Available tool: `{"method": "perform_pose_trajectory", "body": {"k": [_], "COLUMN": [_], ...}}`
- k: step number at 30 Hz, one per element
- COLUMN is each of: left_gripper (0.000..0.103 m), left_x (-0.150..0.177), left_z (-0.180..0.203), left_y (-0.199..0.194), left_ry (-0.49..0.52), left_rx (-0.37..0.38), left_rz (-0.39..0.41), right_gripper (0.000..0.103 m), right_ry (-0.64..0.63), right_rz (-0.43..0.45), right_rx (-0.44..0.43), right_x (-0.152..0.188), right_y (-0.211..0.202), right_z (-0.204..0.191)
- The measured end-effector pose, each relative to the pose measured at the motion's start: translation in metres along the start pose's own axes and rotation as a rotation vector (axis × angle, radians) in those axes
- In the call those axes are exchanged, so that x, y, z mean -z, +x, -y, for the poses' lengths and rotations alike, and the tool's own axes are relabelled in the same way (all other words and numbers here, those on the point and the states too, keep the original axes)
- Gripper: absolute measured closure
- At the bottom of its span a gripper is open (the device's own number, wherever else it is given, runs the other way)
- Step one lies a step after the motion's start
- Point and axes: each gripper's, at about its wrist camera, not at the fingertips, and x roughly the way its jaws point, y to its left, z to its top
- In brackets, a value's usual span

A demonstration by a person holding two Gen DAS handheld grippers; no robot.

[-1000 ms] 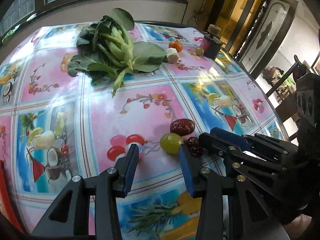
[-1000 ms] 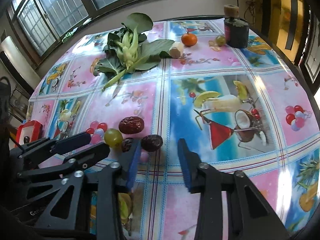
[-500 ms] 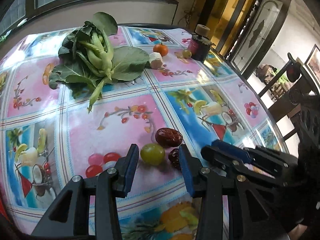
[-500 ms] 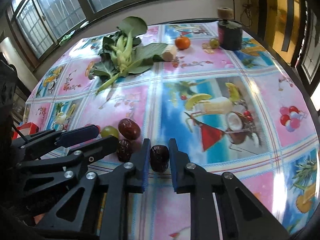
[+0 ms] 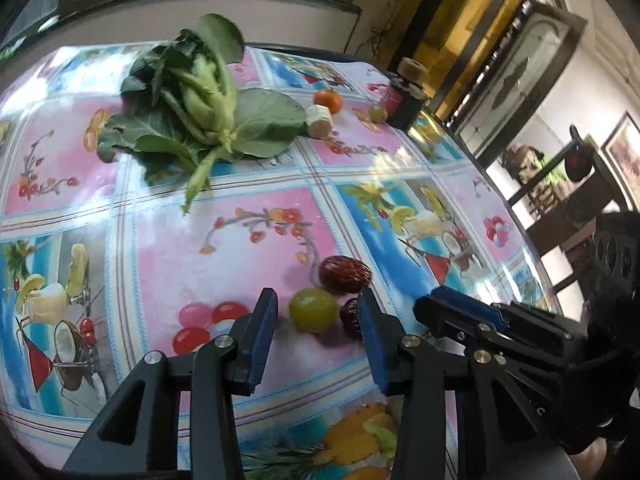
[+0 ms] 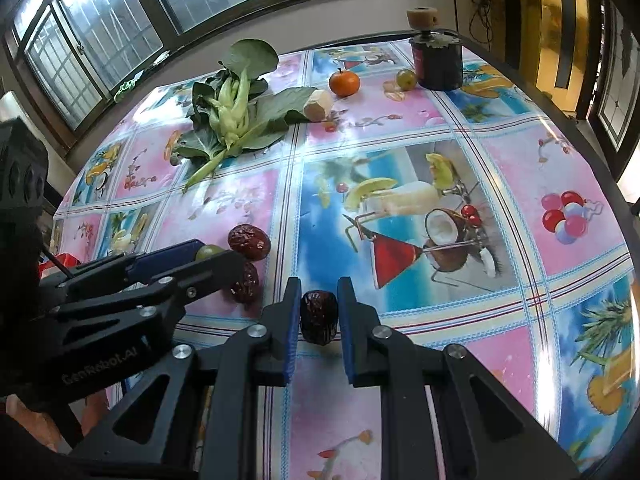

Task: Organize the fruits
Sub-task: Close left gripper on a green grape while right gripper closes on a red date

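My right gripper (image 6: pixel 319 309) is shut on a dark red date (image 6: pixel 319 316) and holds it just above the tablecloth. My left gripper (image 5: pixel 316 320) is open, its jaws on either side of a green grape (image 5: pixel 313 309). A large red date (image 5: pixel 345 274) lies just beyond the grape and a small dark date (image 5: pixel 351 315) sits by the right jaw. In the right wrist view the left gripper (image 6: pixel 208 258) is at the left, beside the large date (image 6: pixel 249 241) and the small date (image 6: pixel 245 282). An orange (image 6: pixel 344 82) and another grape (image 6: pixel 406 79) lie at the far side.
A leafy green vegetable (image 5: pixel 200 108) lies at the far left of the table. A pale cut root piece (image 5: pixel 319 121) sits beside the orange (image 5: pixel 328 101). A dark jar with a cork lid (image 6: pixel 438 56) stands at the far edge. The table edge (image 6: pixel 600 168) curves on the right.
My right gripper has closed on the dark date and lifted it slightly. My left gripper has moved forward, so the green grape now sits between its open jaws.
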Motion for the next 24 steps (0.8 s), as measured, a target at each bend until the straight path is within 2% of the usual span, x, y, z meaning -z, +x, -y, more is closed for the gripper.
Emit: {"method": "perform_pose_trajectory", "body": {"k": [6, 10, 11, 12, 13, 17, 24], "left_gripper": [0.062, 0.063, 0.068, 0.079, 0.080, 0.080, 0.081], "left_x": [0.000, 0.001, 0.002, 0.002, 0.002, 0.003, 0.005], "left_z": [0.003, 0.020, 0.024, 0.026, 0.027, 0.028, 0.023], "left_y": [0.001, 0.009, 0.011, 0.012, 0.012, 0.014, 0.008], "left_ry": [0.033, 0.109, 0.133, 0.140, 0.138, 0.137, 0.105], "left_rx": [-0.050, -0.132, -0.152, -0.141, -0.137, -0.154, -0.138], "left_rz": [-0.002, -0.006, -0.009, -0.012, -0.013, 0.000, -0.003], "right_gripper": [0.083, 0.083, 0.083, 0.083, 0.083, 0.083, 0.083], "right_ry": [0.004, 0.001, 0.002, 0.002, 0.001, 0.005, 0.011], "right_rz": [-0.006, -0.008, -0.008, -0.007, -0.008, -0.008, -0.007], "right_rx": [-0.003, -0.004, -0.004, -0.004, -0.004, 0.000, 0.006], "right_x": [0.000, 0.000, 0.000, 0.000, 0.000, 0.000, 0.002], "right_y": [0.001, 0.003, 0.003, 0.003, 0.003, 0.002, 0.000], "right_z": [0.000, -0.003, -0.003, -0.004, -0.004, -0.002, 0.001]}}
